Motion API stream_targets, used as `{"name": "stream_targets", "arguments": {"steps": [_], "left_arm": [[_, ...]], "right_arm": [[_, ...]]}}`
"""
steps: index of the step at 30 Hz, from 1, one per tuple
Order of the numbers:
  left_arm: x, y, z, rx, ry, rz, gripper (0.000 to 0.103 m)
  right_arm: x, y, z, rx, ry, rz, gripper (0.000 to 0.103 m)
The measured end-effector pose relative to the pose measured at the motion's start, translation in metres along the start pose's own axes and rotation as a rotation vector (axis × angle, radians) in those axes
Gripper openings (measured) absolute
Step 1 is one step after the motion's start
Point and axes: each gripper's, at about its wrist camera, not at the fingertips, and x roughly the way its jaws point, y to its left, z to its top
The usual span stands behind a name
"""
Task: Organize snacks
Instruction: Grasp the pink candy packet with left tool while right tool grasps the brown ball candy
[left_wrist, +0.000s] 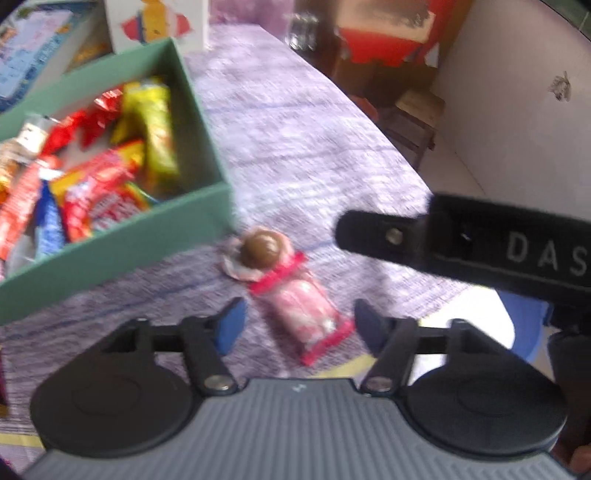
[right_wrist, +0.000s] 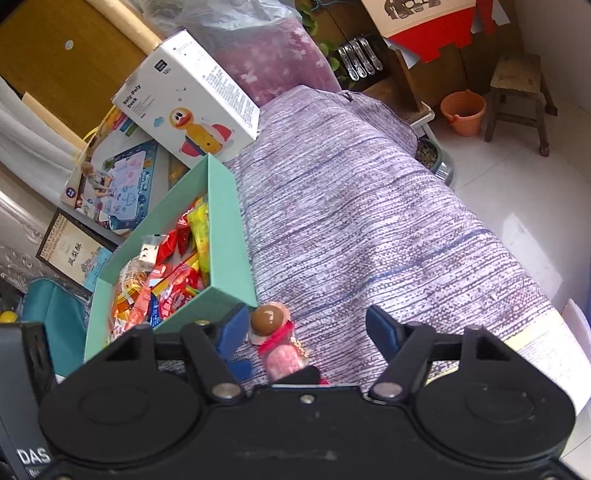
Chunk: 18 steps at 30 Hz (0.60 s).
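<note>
The left gripper (left_wrist: 297, 321) hangs low over the cloth-covered bench (left_wrist: 295, 147), its two blue-padded fingers spread wide and holding nothing. Directly between and just ahead of them lies a pink snack packet (left_wrist: 303, 314) with red sealed ends, flat on the cloth and angled so that its near end points toward the right finger. Touching the packet's far end is a round chocolate ball (left_wrist: 263, 248) sitting in a crinkled wrapper. Beyond and to the left of both stands the green box (left_wrist: 129, 251), open-topped and already heaped with red, yellow and blue wrappers.

The right gripper (right_wrist: 306, 328) is also spread apart and empty, hovering higher above the same spot. In its view the ball sits just beside its left finger and the packet below it is partly hidden by the gripper body. One finger of the right gripper reaches in from the right in the left wrist view, above and beyond the packet.

These two loose sweets look like the last items outside the box, so the step in hand seems to be picking up the pink packet. The left gripper is best placed. It needs to come down so the pads straddle the packet across its narrow width, perhaps turning a little to match the slant, then close gently, since the thin film may slip or crumple. A lift and a carry left over the box wall would follow.
</note>
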Motion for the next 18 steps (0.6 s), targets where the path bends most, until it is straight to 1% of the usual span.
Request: {"name": "stream_targets", "arguments": {"steps": [1,2,3,4,5,8,14,18], "left_arm": [[0.001,-0.001,-0.002,0.011,-0.005,0.002,0.045],[0.0,-0.002,-0.005,0.031,-0.022,0.011,0.036],[-0.001,0.0,-0.007,0.041,-0.027,0.013,0.033],[-0.002,0.002,-0.008,0.04,-0.029,0.012,0.032],[-0.004,0.007,-0.009,0.036,-0.03,0.015,0.031],[-0.009,0.021,-0.014,0.04,-0.042,0.035,0.03],[-0.022,0.055,-0.016,0.006,-0.07,0.05,0.03],[-0.025,0.077,-0.017,-0.036,-0.069,0.054,0.03]], "right_arm": [[0.001,-0.001,-0.001,0.0,0.001,0.002,0.064],[0.003,-0.001,-0.001,-0.001,0.006,0.006,0.058],[0.006,0.0,-0.002,-0.003,0.01,0.01,0.056],[0.008,0.002,-0.003,-0.006,0.013,0.011,0.052],[0.01,0.003,-0.005,-0.016,0.015,0.011,0.048],[0.021,0.013,-0.008,-0.049,0.026,0.01,0.043],[0.041,0.045,-0.007,-0.15,0.033,0.017,0.04],[0.056,0.064,-0.006,-0.229,0.036,-0.011,0.04]]}}
